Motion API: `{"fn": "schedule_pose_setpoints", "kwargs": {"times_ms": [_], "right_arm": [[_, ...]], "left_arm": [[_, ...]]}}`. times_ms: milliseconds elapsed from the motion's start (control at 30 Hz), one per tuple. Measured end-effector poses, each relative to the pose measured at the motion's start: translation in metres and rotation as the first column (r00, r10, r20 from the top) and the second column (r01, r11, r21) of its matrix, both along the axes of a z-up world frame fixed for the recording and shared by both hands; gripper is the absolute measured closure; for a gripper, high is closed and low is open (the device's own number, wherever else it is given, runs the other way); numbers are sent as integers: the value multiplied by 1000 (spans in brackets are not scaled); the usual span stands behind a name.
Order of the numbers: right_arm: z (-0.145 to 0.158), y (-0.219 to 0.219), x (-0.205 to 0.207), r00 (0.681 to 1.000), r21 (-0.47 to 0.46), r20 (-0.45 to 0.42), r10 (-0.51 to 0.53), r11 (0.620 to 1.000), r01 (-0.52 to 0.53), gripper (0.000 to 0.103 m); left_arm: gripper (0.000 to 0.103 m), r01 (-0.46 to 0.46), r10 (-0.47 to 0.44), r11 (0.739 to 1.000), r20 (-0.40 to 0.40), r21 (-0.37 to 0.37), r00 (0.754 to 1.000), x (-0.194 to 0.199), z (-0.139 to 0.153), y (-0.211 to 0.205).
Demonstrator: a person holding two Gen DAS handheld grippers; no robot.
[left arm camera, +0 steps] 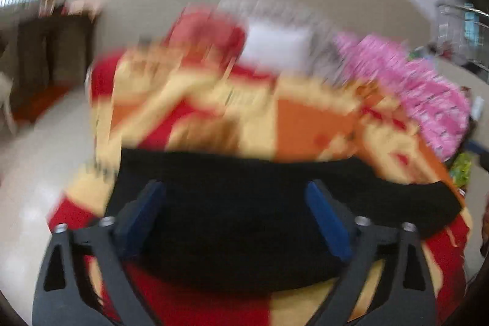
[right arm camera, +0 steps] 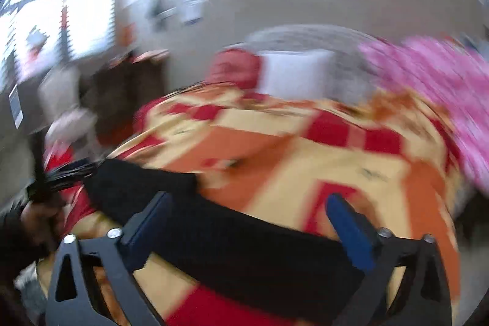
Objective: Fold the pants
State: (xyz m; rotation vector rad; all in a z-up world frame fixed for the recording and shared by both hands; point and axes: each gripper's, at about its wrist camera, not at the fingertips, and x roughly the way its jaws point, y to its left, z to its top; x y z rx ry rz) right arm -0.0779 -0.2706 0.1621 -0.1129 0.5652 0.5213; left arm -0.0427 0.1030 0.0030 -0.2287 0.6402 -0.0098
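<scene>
Blue-padded fingers (left arm camera: pixel 328 222) of my left gripper (left arm camera: pixel 237 219): spread wide, nothing held, black pants (left arm camera: pixel 244 219) lying under the gap. Right gripper (right arm camera: pixel 247 229): jaws equally wide, empty, over one dark stretch of the pants (right arm camera: pixel 214 234). Pants rest on a red, orange and cream bedspread (left arm camera: pixel 305 124). Behind: white pillow (left arm camera: pixel 278 42), pink patterned cloth (right arm camera: pixel 443 87). Both views blurred.

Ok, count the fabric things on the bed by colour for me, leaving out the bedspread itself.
Black: 1, the pants
Pink: 1, the patterned cloth
White: 1, the pillow
Red: 1, the cushion
Total: 4
</scene>
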Motion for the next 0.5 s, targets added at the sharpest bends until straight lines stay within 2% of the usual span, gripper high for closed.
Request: {"fn": "schedule_pose_setpoints", "kwargs": {"times_ms": [33, 67, 200, 267, 333, 367, 400, 433, 467, 500], "right_arm": [[-3, 19, 5, 999, -15, -8, 50, 999, -50, 1], [-7, 40, 9, 995, -30, -27, 94, 995, -95, 1], [-33, 115, 37, 960, -55, -156, 235, 968, -246, 4], [-43, 136, 45, 941, -65, -210, 266, 956, -284, 16], [-58, 150, 65, 923, -65, -296, 247, 959, -277, 55], [-68, 152, 77, 915, -85, -342, 215, 963, -258, 61], [-87, 154, 91, 906, -152, -402, 130, 967, -206, 68], [-102, 155, 99, 891, -186, -444, 93, 963, -193, 70], [-104, 152, 100, 906, -152, -408, 114, 970, -191, 70], [-105, 150, 102, 904, -142, -413, 113, 972, -186, 69]], "left_arm": [[0, -4, 3, 1000, -74, -19, 997, 9, -10, 3], [0, -5, 5, 1000, -49, 1, 999, 8, -8, 3], [0, 2, -1, 1000, -57, 9, 998, 10, -10, 1], [0, 6, -6, 1000, -50, 7, 999, 8, -11, 1], [0, 11, -12, 1000, -33, -24, 999, 5, -12, 3], [0, 14, -15, 999, -22, -44, 1000, 5, -12, 6], [0, 18, -19, 998, -13, -61, 1000, 2, -11, 9], [0, 19, -19, 997, -9, -72, 1000, 2, -10, 14], [0, 20, -20, 997, -4, -79, 1000, 2, -10, 15], [0, 21, -22, 996, -2, -83, 1000, 3, -10, 15]]}}
